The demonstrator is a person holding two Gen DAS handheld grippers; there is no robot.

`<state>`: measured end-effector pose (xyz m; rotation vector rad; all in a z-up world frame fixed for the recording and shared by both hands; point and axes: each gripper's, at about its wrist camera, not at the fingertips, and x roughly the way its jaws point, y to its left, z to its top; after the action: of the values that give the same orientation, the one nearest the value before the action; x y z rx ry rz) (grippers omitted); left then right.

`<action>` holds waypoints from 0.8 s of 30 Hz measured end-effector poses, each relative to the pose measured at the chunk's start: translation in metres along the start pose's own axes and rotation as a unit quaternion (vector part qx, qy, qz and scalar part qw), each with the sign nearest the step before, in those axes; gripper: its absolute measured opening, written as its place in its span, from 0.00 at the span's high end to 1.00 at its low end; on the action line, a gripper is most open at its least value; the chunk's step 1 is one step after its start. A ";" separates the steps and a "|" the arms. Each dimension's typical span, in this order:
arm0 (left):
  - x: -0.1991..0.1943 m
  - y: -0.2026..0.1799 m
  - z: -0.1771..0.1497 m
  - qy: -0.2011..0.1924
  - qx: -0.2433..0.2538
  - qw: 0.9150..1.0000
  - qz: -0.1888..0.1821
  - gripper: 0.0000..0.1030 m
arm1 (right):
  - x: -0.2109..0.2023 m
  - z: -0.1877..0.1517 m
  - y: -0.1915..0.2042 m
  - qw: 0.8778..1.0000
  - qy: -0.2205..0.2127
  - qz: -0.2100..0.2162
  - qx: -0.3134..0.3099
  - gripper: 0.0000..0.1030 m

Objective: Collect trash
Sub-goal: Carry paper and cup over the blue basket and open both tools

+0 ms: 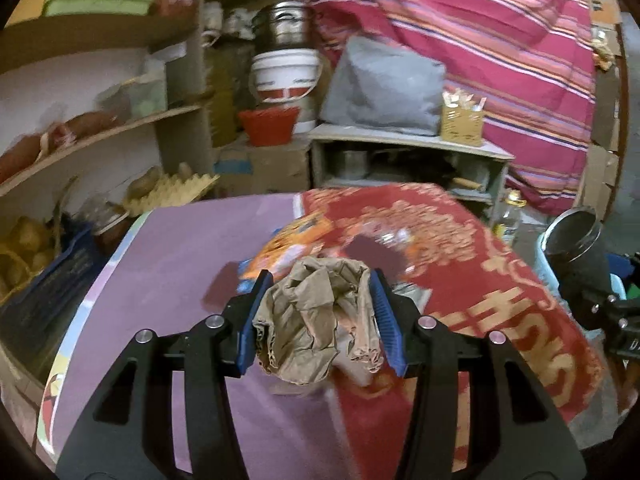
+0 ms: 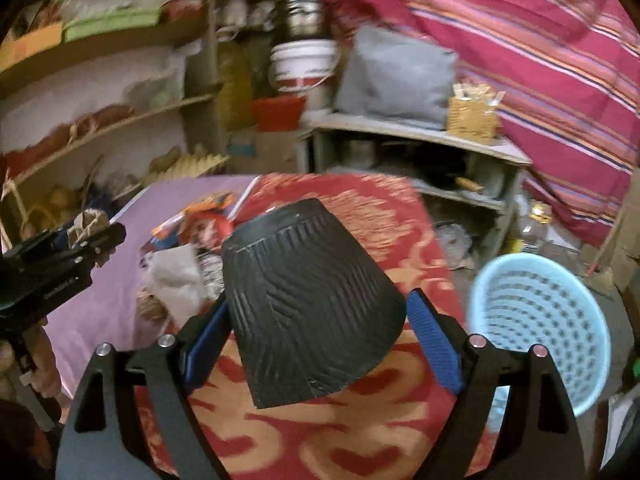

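Note:
My left gripper [image 1: 318,316] is shut on a crumpled brown paper bag [image 1: 316,320] and holds it above the table [image 1: 168,256]. My right gripper [image 2: 320,328] is shut on a black ribbed paper cup [image 2: 308,300], held bottom away from me over the red patterned cloth [image 2: 360,432]. That cup also shows at the right edge of the left wrist view [image 1: 576,240]. An orange snack wrapper [image 1: 292,248] and more crumpled wrappers [image 2: 180,276] lie on the table. A light blue mesh basket [image 2: 540,328] stands on the floor to the right of the table.
Wooden shelves [image 1: 100,136] with bags and an egg tray run along the left. A low grey cabinet [image 1: 408,160] with a grey cushion stands behind the table. A white bucket [image 1: 286,76] and a red basket [image 1: 268,124] sit beside it. A striped red curtain [image 1: 500,40] hangs at the right.

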<state>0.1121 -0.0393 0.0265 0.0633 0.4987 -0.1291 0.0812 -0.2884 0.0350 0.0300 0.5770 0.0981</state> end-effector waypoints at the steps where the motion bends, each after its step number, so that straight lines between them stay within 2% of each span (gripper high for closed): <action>1: 0.000 -0.008 0.002 -0.003 0.005 1.000 -0.004 0.53 | -0.004 0.000 -0.008 1.000 -0.003 -0.008 0.004 0.18; 10: -0.003 -0.098 0.026 -0.014 0.032 0.996 -0.079 0.53 | -0.054 -0.006 -0.100 0.994 -0.036 -0.086 0.055 0.18; 14: -0.007 -0.140 0.031 -0.028 0.065 0.992 -0.102 0.53 | -0.066 -0.009 -0.137 0.989 -0.044 -0.107 0.091 0.18; 18: 0.008 -0.172 0.039 -0.015 0.055 0.988 -0.142 0.53 | -0.071 -0.012 -0.160 0.984 -0.050 -0.142 0.093 0.18; 22: 0.030 -0.211 0.046 -0.012 0.069 0.985 -0.158 0.53 | -0.073 -0.015 -0.178 0.979 -0.049 -0.169 0.100 0.18; 24: 0.039 -0.225 0.052 0.001 0.064 0.981 -0.182 0.53 | -0.077 -0.014 -0.186 0.976 -0.051 -0.179 0.109 0.18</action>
<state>0.1393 -0.2711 0.0469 0.0980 0.5009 -0.5205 0.0251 -0.4813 0.0551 0.1424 0.4801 -0.3161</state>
